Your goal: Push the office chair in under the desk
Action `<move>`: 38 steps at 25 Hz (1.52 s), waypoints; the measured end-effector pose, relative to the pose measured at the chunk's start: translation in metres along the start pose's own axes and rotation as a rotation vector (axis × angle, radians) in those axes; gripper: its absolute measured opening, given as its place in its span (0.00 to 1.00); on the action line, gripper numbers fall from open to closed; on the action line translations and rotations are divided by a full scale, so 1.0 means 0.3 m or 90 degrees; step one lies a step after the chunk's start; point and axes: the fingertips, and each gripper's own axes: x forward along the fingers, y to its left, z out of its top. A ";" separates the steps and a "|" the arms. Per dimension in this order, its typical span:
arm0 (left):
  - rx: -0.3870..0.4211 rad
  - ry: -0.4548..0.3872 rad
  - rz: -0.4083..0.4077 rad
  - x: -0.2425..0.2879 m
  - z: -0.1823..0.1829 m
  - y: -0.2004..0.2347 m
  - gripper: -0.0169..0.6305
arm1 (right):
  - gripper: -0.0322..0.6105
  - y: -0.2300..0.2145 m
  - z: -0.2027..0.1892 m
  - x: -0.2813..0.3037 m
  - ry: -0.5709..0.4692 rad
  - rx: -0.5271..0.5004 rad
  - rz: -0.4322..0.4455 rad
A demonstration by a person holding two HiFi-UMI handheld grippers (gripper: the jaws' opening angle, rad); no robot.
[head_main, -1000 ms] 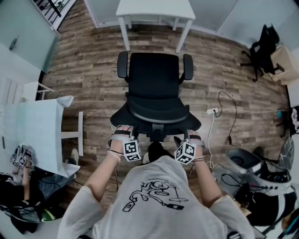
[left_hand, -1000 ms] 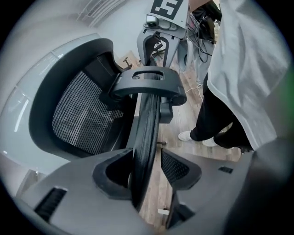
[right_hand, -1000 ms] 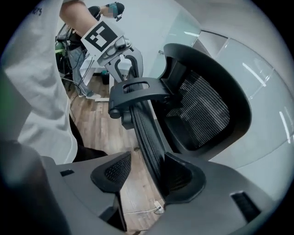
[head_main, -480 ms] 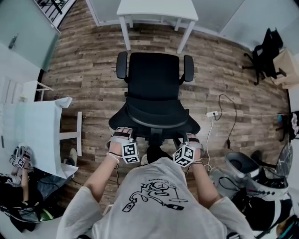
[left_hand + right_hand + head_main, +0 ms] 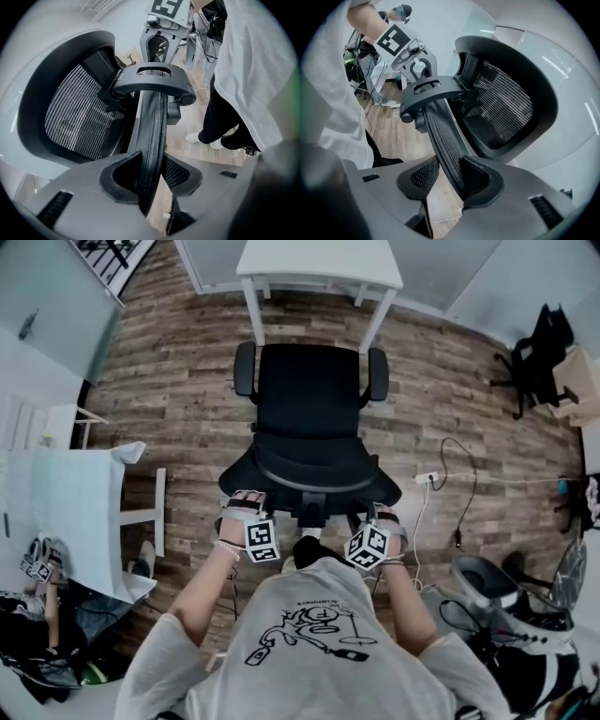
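Both the left gripper (image 5: 150, 180) and the right gripper (image 5: 449, 180) have just narrowed from wide onto the backrest edge (image 5: 153, 136) of the office chair (image 5: 309, 418), which stands directly ahead, well short of the white bench (image 5: 319, 263), so pushing looks ready to begin.

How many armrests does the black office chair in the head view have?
2. On the office chair, the left armrest is at the picture's left side and the right armrest at its right, both at the end toward the desk. None seems hidden.
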 end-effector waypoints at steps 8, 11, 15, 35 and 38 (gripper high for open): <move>-0.006 0.006 -0.013 0.052 -0.001 0.102 0.23 | 0.31 -0.104 0.025 0.052 -0.001 0.006 0.012; -0.003 0.011 -0.015 0.073 -0.010 0.139 0.23 | 0.31 -0.139 0.042 0.073 -0.005 0.003 0.014; -0.003 0.016 -0.023 0.099 -0.005 0.183 0.23 | 0.31 -0.190 0.046 0.098 -0.002 0.005 0.014; -0.042 0.047 -0.005 0.191 -0.022 0.332 0.24 | 0.30 -0.325 0.084 0.179 -0.010 -0.079 0.017; -0.041 0.045 -0.004 0.202 -0.018 0.353 0.24 | 0.29 -0.343 0.085 0.190 -0.010 -0.081 0.015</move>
